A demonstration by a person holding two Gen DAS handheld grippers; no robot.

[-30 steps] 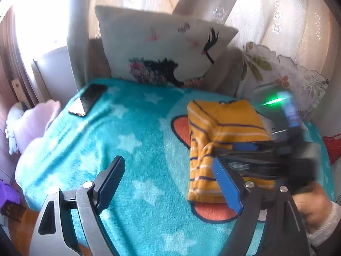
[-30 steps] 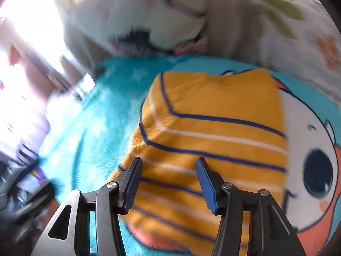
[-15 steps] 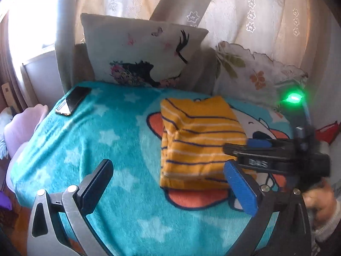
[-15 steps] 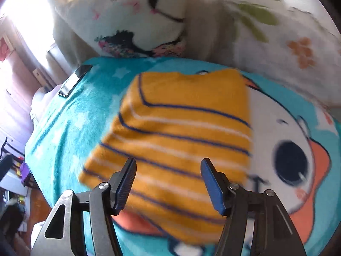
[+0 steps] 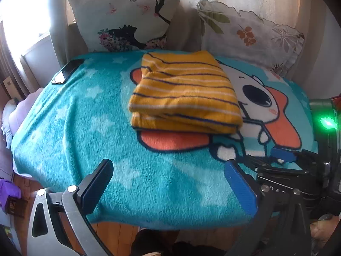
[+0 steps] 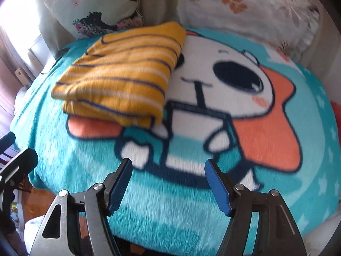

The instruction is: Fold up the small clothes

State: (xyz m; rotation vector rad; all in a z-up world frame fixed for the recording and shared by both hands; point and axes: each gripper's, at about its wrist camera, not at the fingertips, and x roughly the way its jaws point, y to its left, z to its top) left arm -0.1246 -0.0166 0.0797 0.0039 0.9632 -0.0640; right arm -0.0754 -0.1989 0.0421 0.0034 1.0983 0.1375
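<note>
A yellow garment with navy and white stripes [image 5: 185, 91] lies folded in a thick stack on a teal cartoon blanket [image 5: 70, 132]. It also shows in the right wrist view [image 6: 121, 72], at the upper left. My left gripper [image 5: 170, 183] is open and empty, held over the blanket's near edge, well short of the garment. My right gripper [image 6: 168, 185] is open and empty, also back near the front edge. The right gripper shows in the left wrist view [image 5: 283, 155] at the lower right.
A black phone [image 5: 68, 70] lies at the blanket's far left corner. A printed cushion [image 5: 127, 19] and a leaf-patterned pillow [image 5: 249, 32] stand at the back against curtains. Wooden floor [image 5: 119, 232] shows below the front edge.
Both grippers have pulled back toward me from the garment. The right gripper, which was over the folded stack, now sits near the front edge. The garment lies where it was.
</note>
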